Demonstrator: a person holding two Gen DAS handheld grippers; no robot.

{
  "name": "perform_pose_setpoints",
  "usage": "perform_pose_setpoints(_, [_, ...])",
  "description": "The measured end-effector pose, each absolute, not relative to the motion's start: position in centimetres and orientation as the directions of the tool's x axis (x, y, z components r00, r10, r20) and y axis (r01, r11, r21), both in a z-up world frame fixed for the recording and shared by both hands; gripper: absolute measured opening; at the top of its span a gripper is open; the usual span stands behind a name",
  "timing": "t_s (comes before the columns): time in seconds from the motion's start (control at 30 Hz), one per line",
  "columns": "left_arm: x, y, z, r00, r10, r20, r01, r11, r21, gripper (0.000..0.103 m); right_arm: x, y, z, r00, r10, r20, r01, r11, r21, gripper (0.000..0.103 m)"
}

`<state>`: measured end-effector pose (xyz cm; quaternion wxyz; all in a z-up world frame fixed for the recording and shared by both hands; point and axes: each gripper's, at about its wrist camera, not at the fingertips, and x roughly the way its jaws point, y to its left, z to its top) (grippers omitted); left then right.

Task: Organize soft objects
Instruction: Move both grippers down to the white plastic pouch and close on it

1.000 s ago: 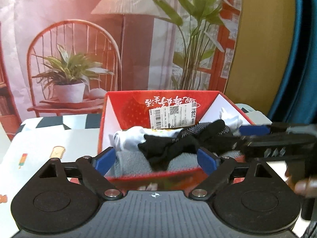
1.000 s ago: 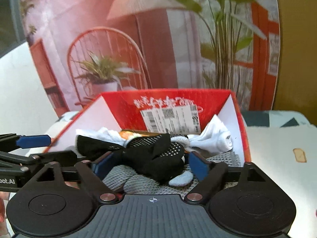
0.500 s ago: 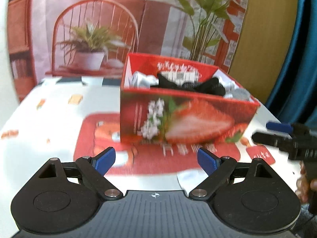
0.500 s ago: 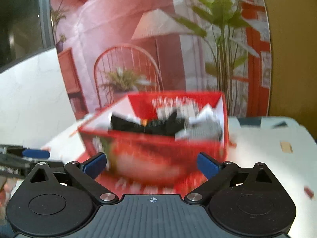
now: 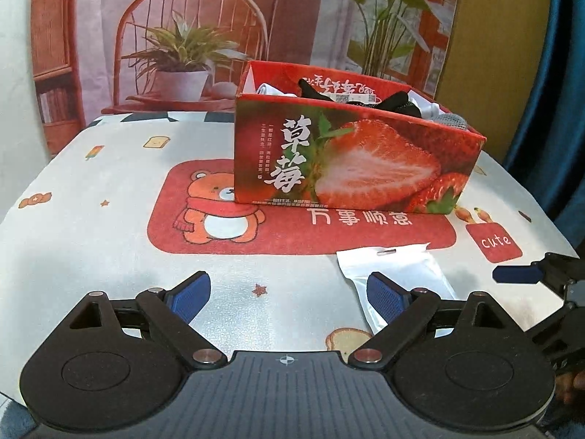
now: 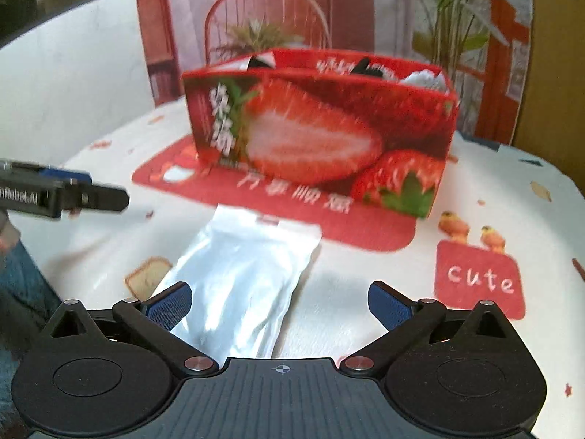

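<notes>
Both grippers [image 5: 285, 292] [image 6: 279, 301] back from box [image 5: 351, 161]

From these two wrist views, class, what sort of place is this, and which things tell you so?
Probably a staged home tabletop: a cartoon-print tablecloth, a strawberry box holding socks, and a printed backdrop of a chair and plants instead of a real room.
</notes>
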<state>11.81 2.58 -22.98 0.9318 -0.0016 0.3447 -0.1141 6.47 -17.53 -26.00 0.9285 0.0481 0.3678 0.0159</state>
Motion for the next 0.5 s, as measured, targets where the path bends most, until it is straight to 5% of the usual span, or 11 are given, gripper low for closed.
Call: perform_pose_setpoints(0.5, [12.2, 2.8, -24.5, 0.705, -0.220, -0.675, 0.203, 0.974, -0.105, 0.094, 7.9, -16.7, -28.4, 0.664, 0.039, -0.746, -0.031, 0.999, 0.024, 0.102])
